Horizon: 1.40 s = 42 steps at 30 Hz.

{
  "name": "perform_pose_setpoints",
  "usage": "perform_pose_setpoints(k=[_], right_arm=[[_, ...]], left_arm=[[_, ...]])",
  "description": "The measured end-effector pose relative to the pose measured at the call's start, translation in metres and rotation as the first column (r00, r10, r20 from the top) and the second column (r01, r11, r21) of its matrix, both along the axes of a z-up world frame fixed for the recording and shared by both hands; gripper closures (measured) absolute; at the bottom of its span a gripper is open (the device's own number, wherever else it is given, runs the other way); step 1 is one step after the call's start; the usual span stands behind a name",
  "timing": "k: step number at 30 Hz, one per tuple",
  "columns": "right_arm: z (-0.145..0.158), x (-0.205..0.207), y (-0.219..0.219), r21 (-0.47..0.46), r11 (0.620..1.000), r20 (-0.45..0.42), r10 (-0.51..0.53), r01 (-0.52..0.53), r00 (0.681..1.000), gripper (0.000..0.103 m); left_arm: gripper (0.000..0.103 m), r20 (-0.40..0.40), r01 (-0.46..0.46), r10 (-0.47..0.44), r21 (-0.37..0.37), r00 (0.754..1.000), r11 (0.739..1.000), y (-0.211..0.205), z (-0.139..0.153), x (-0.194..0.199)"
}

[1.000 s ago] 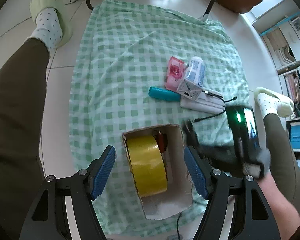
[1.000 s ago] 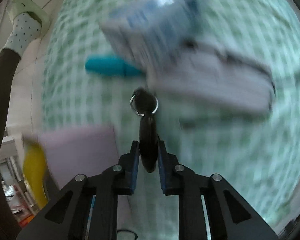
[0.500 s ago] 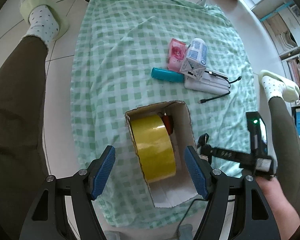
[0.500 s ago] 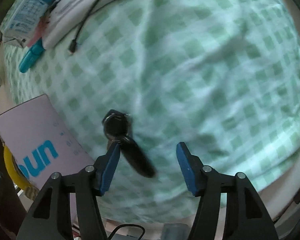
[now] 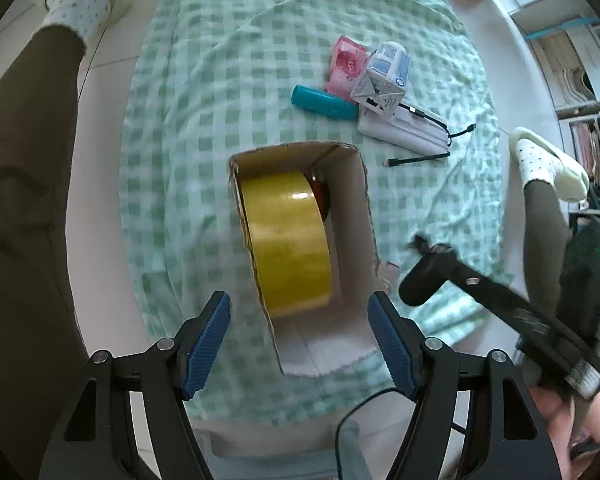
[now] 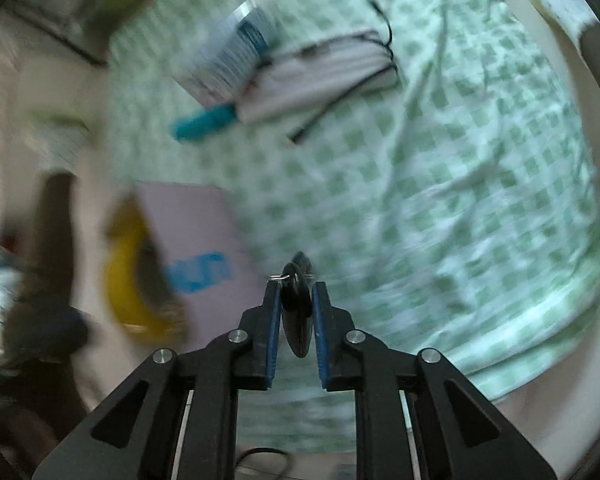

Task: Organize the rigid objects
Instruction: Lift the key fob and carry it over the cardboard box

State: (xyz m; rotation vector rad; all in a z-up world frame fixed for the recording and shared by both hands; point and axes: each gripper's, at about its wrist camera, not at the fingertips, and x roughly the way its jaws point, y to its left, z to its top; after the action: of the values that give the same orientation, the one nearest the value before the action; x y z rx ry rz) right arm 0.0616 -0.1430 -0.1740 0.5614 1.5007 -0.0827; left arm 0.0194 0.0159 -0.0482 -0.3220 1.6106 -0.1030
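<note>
— Low in the right wrist view: right tool (image 6: 296, 316) closing on black key fob (image 6: 298, 320), pads pinching it
— Left tool (image 5: 300, 336) gaping, empty, over cardboard box (image 5: 362, 184) at centre; next, probably carry leftward, drop beside yellow tape roll (image 5: 288, 240)

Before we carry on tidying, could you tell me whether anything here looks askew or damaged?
The open cardboard box has ragged, torn top edges, and the large yellow tape roll stands on edge, filling most of it. On the green checked cloth a loose black cable trails from the white flat case.
</note>
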Motion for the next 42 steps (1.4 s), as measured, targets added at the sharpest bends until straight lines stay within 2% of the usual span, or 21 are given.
perform_pose_setpoints(k=[2, 3, 8, 12, 13, 15, 17, 19, 21, 23, 26, 30, 32, 35, 42], right_arm=[[0.023, -0.004, 0.004, 0.11, 0.993, 0.104, -0.052, 0.04, 0.993, 0.086], [0.034, -0.006, 0.009, 0.134, 0.99, 0.143, -0.053, 0.034, 0.988, 0.086], [0.067, -0.015, 0.043, 0.125, 0.987, 0.264, 0.069, -0.105, 0.962, 0.086], [0.058, -0.013, 0.082, 0.106, 0.971, 0.275, 0.18, -0.215, 0.944, 0.086], [0.055, -0.014, 0.089, 0.106, 0.965, 0.272, 0.203, -0.239, 0.941, 0.086], [0.039, -0.016, 0.107, 0.1, 0.958, 0.27, 0.235, -0.27, 0.934, 0.086], [0.039, -0.02, 0.119, 0.084, 0.946, 0.275, 0.281, -0.314, 0.92, 0.086], [0.04, -0.016, 0.126, 0.076, 0.937, 0.289, 0.308, -0.342, 0.907, 0.087], [0.045, -0.017, 0.13, 0.072, 0.931, 0.3, 0.323, -0.359, 0.898, 0.087], [0.042, -0.016, 0.13, 0.06, 0.934, 0.291, 0.32, -0.351, 0.902, 0.087], [0.037, -0.018, 0.118, 0.063, 0.952, 0.247, 0.277, -0.3, 0.929, 0.086], [0.034, -0.018, 0.103, 0.131, 0.964, 0.247, 0.195, -0.232, 0.949, 0.087], [0.033, -0.017, 0.097, 0.201, 0.961, 0.25, 0.138, -0.19, 0.959, 0.087], [0.032, -0.021, 0.091, 0.275, 0.951, 0.234, 0.078, -0.143, 0.969, 0.087], [0.039, -0.018, 0.1, 0.273, 0.942, 0.258, 0.125, -0.196, 0.958, 0.087]], left_arm=[[0.033, 0.025, -0.036, 0.037, -0.024, 0.999, 0.999, 0.006, 0.012, 0.002], [0.033, 0.033, -0.043, 0.044, -0.034, 0.998, 0.998, 0.007, 0.017, 0.004], [0.033, 0.04, -0.054, 0.057, -0.075, 0.998, 0.996, 0.012, 0.038, 0.011], [0.033, -0.028, -0.084, 0.081, -0.128, 0.996, 0.988, 0.01, 0.04, 0.016], [0.033, -0.046, -0.083, 0.078, -0.124, 0.996, 0.989, 0.009, 0.038, 0.019], [0.033, -0.126, -0.066, 0.058, -0.062, 0.99, 0.996, 0.005, 0.031, 0.024], [0.033, -0.162, -0.104, 0.095, -0.05, 0.982, 0.993, 0.005, 0.029, 0.026], [0.033, -0.188, -0.165, 0.146, -0.086, 0.971, 0.983, 0.009, 0.028, 0.027], [0.033, -0.211, -0.194, 0.173, -0.083, 0.962, 0.978, 0.01, 0.026, 0.028], [0.033, -0.202, -0.204, 0.191, -0.047, 0.961, 0.978, 0.015, 0.027, 0.029], [0.033, -0.187, -0.207, 0.202, -0.011, 0.961, 0.978, 0.018, 0.03, 0.028], [0.033, -0.224, -0.26, 0.239, -0.069, 0.945, 0.963, 0.016, 0.028, 0.02], [0.033, -0.233, -0.299, 0.27, -0.097, 0.934, 0.949, 0.017, 0.025, 0.018], [0.033, -0.234, -0.307, 0.279, -0.094, 0.931, 0.947, 0.017, 0.02, 0.019], [0.033, -0.205, -0.258, 0.235, -0.093, 0.95, 0.962, -0.002, 0.015, 0.024]])
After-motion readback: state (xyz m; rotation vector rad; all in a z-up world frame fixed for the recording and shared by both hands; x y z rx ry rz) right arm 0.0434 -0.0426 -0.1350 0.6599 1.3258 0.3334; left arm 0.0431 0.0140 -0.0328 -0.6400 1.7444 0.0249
